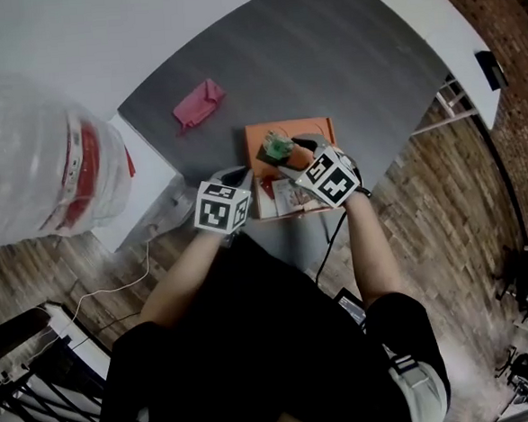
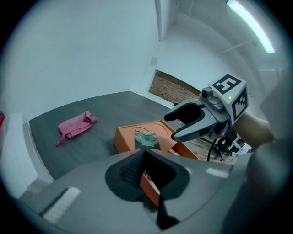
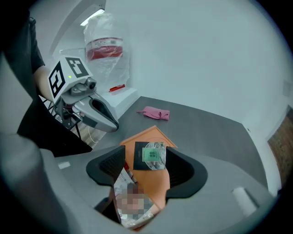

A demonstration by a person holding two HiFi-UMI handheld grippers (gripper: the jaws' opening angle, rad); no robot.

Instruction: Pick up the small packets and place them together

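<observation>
- Looking along your right gripper (image 3: 146,164), you can see its jaws standing apart, with nothing pressed between the pads.
- The small dark packet with the green label (image 3: 151,155) shows in the gap between those jaws. It lies beyond them over the orange tray (image 3: 153,135), its right edge lining up with the right jaw.
- From the left gripper view, that same packet sits tilted up at the tray's near side. It is below and clear of your right gripper's tips (what it leans on can't be made out).
- Your left gripper (image 2: 144,157) has its jaws together and holds nothing; it hangs just beside the tray's near left corner.
- A second packet, silvery with red print (image 3: 121,183), lies in the tray's near end, under your right gripper. In the head view more printed packets seem to lie there with it, but they can't be told apart.
- The tray sits on the dark grey table (image 1: 343,56), close to the edge nearest you.
- A pink cloth (image 1: 198,105) lies crumpled on the table, well apart from the tray on its far left.
- A plastic-wrapped bundle with a red band (image 1: 53,166) stands off the table to your left.
</observation>
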